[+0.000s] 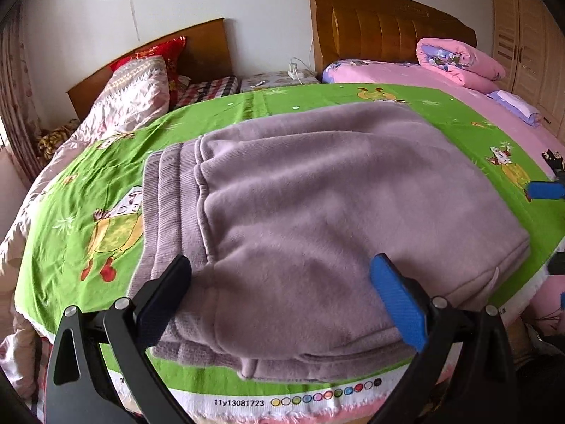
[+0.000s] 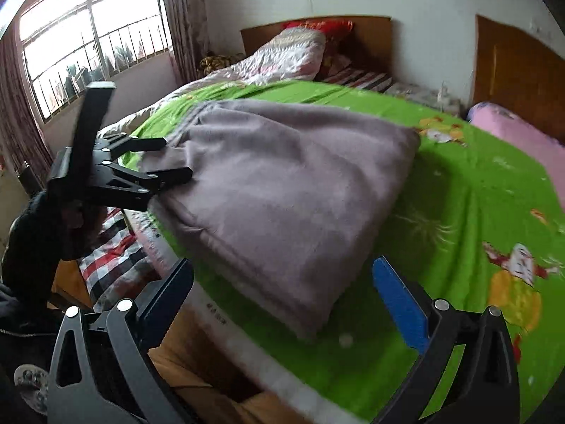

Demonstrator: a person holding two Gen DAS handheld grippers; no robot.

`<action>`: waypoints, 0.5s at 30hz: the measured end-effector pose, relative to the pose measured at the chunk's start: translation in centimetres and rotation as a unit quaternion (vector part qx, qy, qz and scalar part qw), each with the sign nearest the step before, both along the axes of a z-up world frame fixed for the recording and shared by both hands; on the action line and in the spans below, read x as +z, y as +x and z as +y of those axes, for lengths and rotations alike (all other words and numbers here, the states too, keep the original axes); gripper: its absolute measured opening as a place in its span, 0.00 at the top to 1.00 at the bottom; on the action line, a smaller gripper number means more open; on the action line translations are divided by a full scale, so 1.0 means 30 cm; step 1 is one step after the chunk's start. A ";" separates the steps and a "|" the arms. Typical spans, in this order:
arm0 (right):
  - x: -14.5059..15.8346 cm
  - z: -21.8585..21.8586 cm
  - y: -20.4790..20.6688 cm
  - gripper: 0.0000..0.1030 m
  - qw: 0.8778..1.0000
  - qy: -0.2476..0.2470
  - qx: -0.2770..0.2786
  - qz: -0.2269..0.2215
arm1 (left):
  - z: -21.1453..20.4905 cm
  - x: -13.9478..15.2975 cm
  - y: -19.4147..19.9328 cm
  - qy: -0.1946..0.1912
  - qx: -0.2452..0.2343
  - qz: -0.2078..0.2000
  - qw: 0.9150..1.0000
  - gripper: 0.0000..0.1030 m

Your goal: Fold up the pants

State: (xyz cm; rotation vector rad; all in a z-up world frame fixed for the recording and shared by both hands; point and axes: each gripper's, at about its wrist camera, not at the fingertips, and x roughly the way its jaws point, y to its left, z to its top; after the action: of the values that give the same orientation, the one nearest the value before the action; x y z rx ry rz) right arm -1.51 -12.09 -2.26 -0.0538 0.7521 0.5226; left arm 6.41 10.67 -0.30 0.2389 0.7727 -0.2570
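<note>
At the near edge of the green cartoon-print bedsheet, the folded mauve fleece pants lay between the left gripper's spread fingers; the right gripper gaped empty. A careless nudge could have undone the layers.

soft even daylight, blown-out window at ten o'clock in the right wrist view, that view motion-blurred, left wrist view sharp, strong fisheye bending and dark corners in both

Left wrist view sat low, close over folded pants, facing 12 o'clock toward headboards. Right wrist view looked from bed corner toward 10 o'clock window. Both shared pants, green sheet.
</note>
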 end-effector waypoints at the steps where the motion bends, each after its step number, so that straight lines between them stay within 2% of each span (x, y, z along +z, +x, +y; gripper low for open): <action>1: 0.014 -0.003 -0.012 0.04 1.000 0.000 -0.003 -0.007 | 0.000 -0.001 0.001 -0.001 0.002 0.000 1.000 0.01; 5: 0.064 -0.018 -0.077 0.04 0.999 0.002 -0.021 -0.041 | 0.006 0.008 0.005 -0.006 0.016 -0.003 1.000 0.01; 7: 0.109 -0.034 -0.126 0.04 0.996 -0.012 -0.039 -0.081 | 0.032 0.049 -0.028 -0.010 0.076 -0.038 0.996 0.02; 8: 0.138 -0.036 -0.155 0.04 0.991 -0.017 -0.058 -0.116 | 0.047 0.076 -0.046 -0.012 0.104 -0.053 0.993 0.02; 11: 0.195 -0.040 -0.219 0.04 0.978 0.008 -0.085 -0.188 | 0.059 0.166 -0.113 0.001 0.163 -0.096 0.982 0.01; 12: 0.200 -0.035 -0.226 0.04 0.976 0.019 -0.085 -0.198 | 0.051 0.188 -0.131 0.015 0.178 -0.102 0.979 0.01; 15: 0.177 0.004 -0.201 0.04 0.978 0.016 -0.101 -0.183 | 0.009 0.219 -0.170 0.038 0.196 -0.109 0.974 0.01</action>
State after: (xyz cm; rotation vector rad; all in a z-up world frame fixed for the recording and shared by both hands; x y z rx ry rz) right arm -7.53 -11.98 3.06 -0.0410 0.3834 0.3177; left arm 1.31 10.94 6.27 0.1787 0.5971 0.1713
